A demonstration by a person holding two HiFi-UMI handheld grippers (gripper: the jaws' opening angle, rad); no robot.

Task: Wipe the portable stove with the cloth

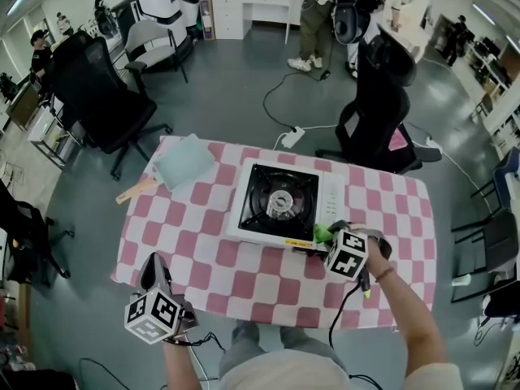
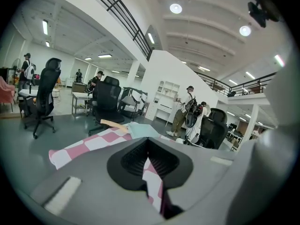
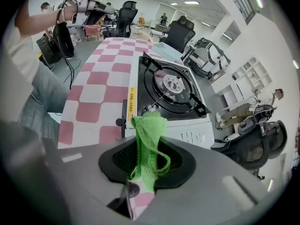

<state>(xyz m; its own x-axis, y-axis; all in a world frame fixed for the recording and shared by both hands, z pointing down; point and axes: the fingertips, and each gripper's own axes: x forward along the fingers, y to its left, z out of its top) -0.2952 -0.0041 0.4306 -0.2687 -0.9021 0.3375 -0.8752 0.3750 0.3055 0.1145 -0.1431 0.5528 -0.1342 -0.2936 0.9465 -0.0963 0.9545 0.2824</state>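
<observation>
The white portable stove [image 1: 280,204] with its black burner stands in the middle of a pink-and-white checked table [image 1: 203,275]. My right gripper [image 1: 329,238] is at the stove's front right corner, shut on a green cloth [image 1: 322,234]. In the right gripper view the cloth [image 3: 149,144] hangs bunched from the right gripper [image 3: 149,125], just short of the stove's front edge [image 3: 171,90]. My left gripper [image 1: 154,270] is off by the table's near left corner, far from the stove. In its own view the left gripper [image 2: 149,146] looks shut, with nothing in it.
A pale teal folded cloth [image 1: 185,161] and a wooden handle [image 1: 136,191] lie at the table's far left corner. Black office chairs [image 1: 101,96] [image 1: 378,112] stand beyond the table. A power strip [image 1: 291,136] and cables lie on the floor. People stand at the back.
</observation>
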